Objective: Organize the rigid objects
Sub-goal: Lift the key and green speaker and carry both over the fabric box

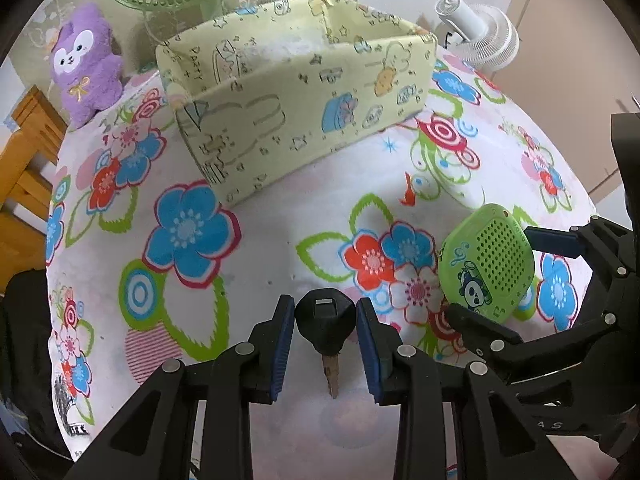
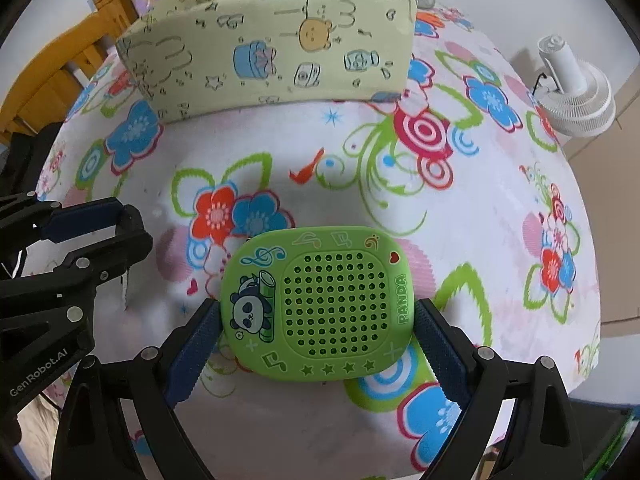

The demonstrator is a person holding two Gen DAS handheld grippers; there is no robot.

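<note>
L wrist cam: low over bench (image 1: 280,208), looks fwd along tongs toward box (image 1: 296,92), close. R wrist cam: same heading, set to the right. Both share box (image 2: 264,48), white fan (image 1: 480,36).

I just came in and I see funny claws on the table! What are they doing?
A person is tidying up with two grabber tools. The left gripper sits around a black key; its pads look close to the key's head, though a firm pinch cannot be confirmed. The right gripper squeezes a green panda speaker on both sides. Both things are low over the flowery tablecloth. The yellow cartoon box waits behind them.
</note>
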